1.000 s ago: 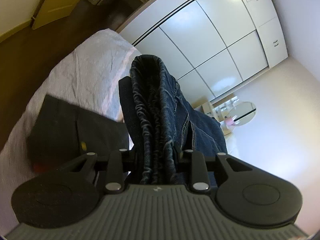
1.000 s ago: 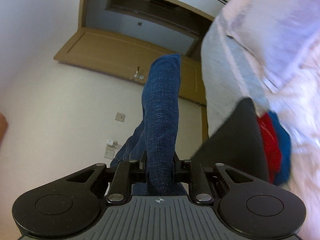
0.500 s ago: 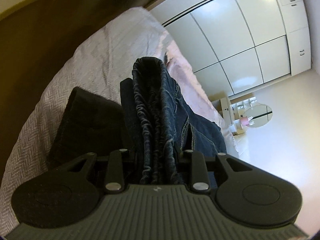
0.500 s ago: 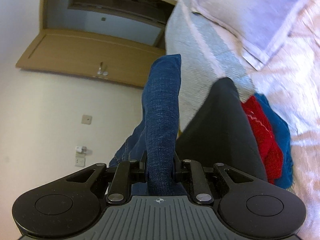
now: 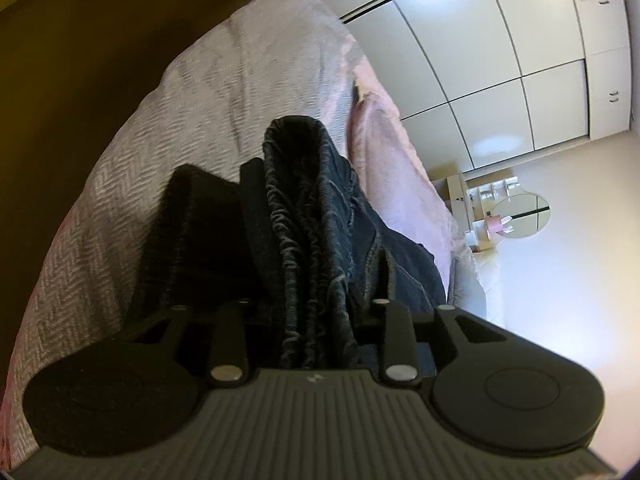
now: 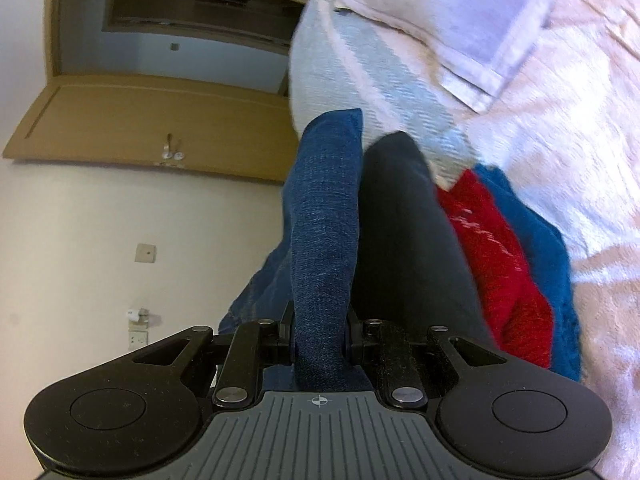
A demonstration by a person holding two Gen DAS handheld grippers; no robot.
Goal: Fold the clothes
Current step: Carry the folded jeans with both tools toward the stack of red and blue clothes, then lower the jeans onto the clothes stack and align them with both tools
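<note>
Dark blue jeans (image 5: 304, 200), folded into a bundle with the gathered waistband up, stand between the fingers of my left gripper (image 5: 314, 240). Its jaws are opening, and a small gap shows beside the right finger (image 5: 383, 276). My right gripper (image 6: 320, 320) is shut on a folded blue denim part of the jeans (image 6: 324, 220). Both hang low over the bed (image 5: 200, 112), right beside a stack of folded clothes: a black piece (image 6: 404, 240), a red one (image 6: 496, 256) and a blue one (image 6: 536, 240). The black piece (image 5: 192, 232) lies left of the jeans in the left wrist view.
A pale pillow (image 6: 460, 20) and pink blanket (image 6: 560, 128) lie further up the bed. White sliding wardrobe doors (image 5: 480, 60) and a dresser with a round mirror (image 5: 520, 216) stand beyond. A wooden door (image 6: 152, 120) and dark floor (image 5: 60, 80) are to the side.
Both grippers have come down toward the bed with the jeans, and the folded stack looms closer. The left jaws stand wider apart than before.
</note>
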